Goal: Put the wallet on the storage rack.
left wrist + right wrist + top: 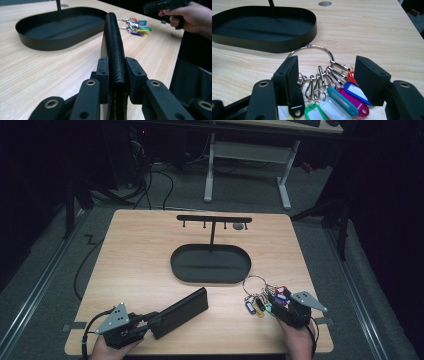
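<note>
Dark floor and grey desk legs are framing a pale wooden table [150, 250] in the high view. Near the table's middle a black oval tray [210, 264] is lying with a slim post rising from its far rim to a black crossbar with hooks [214, 218].

At about seven o'clock from the tray, a black wallet [179, 312] is standing on its long edge on the wood, running from the near left corner toward the tray. The left gripper [150, 317], held in the person's left hand [107, 347] at the table's near edge, is clamping the wallet's near end. In the left gripper view both pads are pressing flat against the grained leather [114, 45], one on each side, so the jaws are grasping it; the wallet's spine is pointing toward twelve o'clock, well short of the tray [32, 37].

At about four o'clock from the tray, a bunch of keys [261, 301] on a large wire ring is lying flat on the table, its coloured tags fanned toward the near edge. The right gripper [274, 301], held in the right hand [300, 340], is sitting over the tags. In the right gripper view its jaws are standing wide apart, released, with the ring [310, 48], clips and tags [337, 100] lying between them. The left pad is just beside the ring; I cannot tell whether it is touching.
</note>
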Tool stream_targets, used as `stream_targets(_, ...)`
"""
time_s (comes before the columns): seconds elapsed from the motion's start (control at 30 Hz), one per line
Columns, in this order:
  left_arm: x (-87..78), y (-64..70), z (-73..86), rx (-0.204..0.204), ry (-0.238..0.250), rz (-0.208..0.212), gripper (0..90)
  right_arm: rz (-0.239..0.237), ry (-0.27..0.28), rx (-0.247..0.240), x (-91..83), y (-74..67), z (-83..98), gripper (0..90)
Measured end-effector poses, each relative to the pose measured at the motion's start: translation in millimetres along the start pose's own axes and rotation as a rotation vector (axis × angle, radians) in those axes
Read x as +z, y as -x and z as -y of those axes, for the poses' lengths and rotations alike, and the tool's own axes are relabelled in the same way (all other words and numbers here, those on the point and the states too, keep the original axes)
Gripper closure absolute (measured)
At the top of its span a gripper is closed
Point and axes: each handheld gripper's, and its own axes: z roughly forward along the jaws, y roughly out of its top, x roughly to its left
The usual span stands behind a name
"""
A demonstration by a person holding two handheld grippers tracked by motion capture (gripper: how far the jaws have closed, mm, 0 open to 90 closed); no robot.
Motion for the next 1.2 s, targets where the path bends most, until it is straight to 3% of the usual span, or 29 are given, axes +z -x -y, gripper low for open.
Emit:
stream_targets(0.2,-0.8,0.7,-6.8,0.013,0.045,-0.028,75.9,0.007,0.008,0.011,-5.8,2.6,2.7,36.6)
stream_targets(0.3,0.2,-1.0,-10.6,0.0,0.073,-0.028,76.6,-0.002,0.019,0.038,-9.8,4.8,4.5,36.7)
stream_targets(0.43,4.2,1.2,-16.4,0.001,0.094,-0.04,77.4,-0.015,0.01,0.028,-10.2,5.3,6.1,36.7)
stream_targets(0.57,8.6,0.3,-20.3,-0.029,0.102,-0.029,77.6,-0.041,0.022,0.037,-8.3,7.6,5.1,36.6)
stream_targets(0.7,9.3,0.9,-26.0,-0.047,0.106,-0.046,77.7,-0.061,0.028,0.036,-6.1,8.5,4.2,36.7)
stream_targets(0.93,2.2,0.4,-36.8,-0.069,0.174,-0.041,77.8,-0.046,0.06,0.016,-13.9,4.1,-0.7,37.1)
stream_targets(1.2,3.4,-6.2,-49.3,-0.047,0.174,-0.045,77.7,-0.031,0.055,-0.003,-14.1,-2.7,-0.4,37.3)
